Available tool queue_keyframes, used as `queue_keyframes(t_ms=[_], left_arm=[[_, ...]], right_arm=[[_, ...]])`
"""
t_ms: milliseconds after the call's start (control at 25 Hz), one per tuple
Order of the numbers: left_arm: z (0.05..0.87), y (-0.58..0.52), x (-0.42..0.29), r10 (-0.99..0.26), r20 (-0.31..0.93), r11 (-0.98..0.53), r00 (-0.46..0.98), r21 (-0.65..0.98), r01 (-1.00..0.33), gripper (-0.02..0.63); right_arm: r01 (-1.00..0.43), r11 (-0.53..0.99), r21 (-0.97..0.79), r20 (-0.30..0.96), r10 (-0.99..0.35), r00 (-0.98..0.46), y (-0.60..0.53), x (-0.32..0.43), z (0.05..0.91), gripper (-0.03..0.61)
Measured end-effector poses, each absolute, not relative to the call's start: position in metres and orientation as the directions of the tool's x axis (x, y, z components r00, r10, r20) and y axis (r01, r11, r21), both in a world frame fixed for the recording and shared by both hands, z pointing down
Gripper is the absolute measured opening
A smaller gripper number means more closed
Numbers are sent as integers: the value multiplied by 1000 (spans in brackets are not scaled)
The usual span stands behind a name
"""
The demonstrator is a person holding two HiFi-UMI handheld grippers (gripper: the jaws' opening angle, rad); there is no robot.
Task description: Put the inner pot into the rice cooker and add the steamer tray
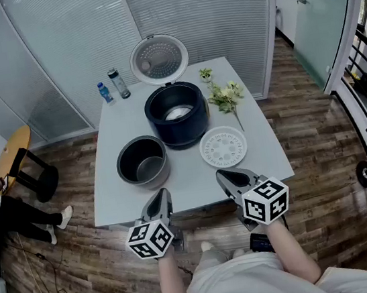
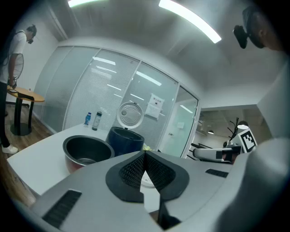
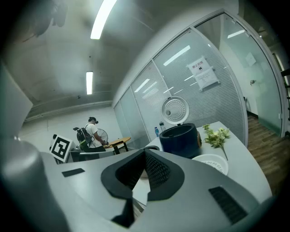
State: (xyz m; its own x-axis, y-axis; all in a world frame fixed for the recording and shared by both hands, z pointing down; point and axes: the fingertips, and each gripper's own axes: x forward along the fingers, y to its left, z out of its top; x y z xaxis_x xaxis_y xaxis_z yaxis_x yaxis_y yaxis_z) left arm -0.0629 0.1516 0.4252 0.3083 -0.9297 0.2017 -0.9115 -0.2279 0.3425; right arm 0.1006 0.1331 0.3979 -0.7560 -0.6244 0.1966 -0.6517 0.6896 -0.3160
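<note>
Both sets of jaws are pressed together, empty. The inner pot (image 1: 142,160) sits on the table (image 1: 117,121) dead ahead of your left gripper (image 1: 160,194), nearer it than your right gripper (image 1: 223,174). The rice cooker (image 1: 176,113) stands open just beyond.

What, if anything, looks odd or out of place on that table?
Nothing is spilled or broken. The only odd item is a flower sprig lying loose on the table beside the open cooker.
</note>
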Motion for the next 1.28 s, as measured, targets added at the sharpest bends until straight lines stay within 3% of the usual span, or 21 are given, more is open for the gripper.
queue_keyframes(t_ms=[360, 520, 560, 600, 640, 680, 840, 1280], left_arm=[[412, 163, -89, -948, 162, -199, 275, 372, -906, 11], [418, 165, -100, -947, 194, -172, 258, 372, -912, 12], [423, 164, -100, -940, 214, -172, 264, 371, -913, 66], [426, 163, -99, -935, 232, -173, 269, 364, -915, 171], [428, 164, -99, -933, 241, -174, 268, 352, -920, 190], [428, 165, -100, -934, 240, -173, 263, 340, -924, 191], [425, 170, -107, -949, 223, -148, 224, 314, -938, 195], [461, 160, -168, -950, 275, -48, 148, 342, -939, 192]], right_arm=[[-617, 696, -367, 193, -592, -782, 138, 82, 401, 17], [-552, 742, -380, 201, -516, -833, 146, 65, 405, 18], [-525, 756, -391, 206, -484, -851, 150, 59, 407, 25], [-503, 769, -395, 211, -457, -864, 154, 53, 410, 70], [-493, 780, -386, 218, -442, -870, 158, 48, 413, 168], [-496, 789, -363, 230, -440, -868, 160, 45, 416, 198], [-525, 806, -274, 280, -455, -845, 159, 37, 424, 204], [-530, 791, -305, 311, -444, -841, 122, -8, 447, 204]])
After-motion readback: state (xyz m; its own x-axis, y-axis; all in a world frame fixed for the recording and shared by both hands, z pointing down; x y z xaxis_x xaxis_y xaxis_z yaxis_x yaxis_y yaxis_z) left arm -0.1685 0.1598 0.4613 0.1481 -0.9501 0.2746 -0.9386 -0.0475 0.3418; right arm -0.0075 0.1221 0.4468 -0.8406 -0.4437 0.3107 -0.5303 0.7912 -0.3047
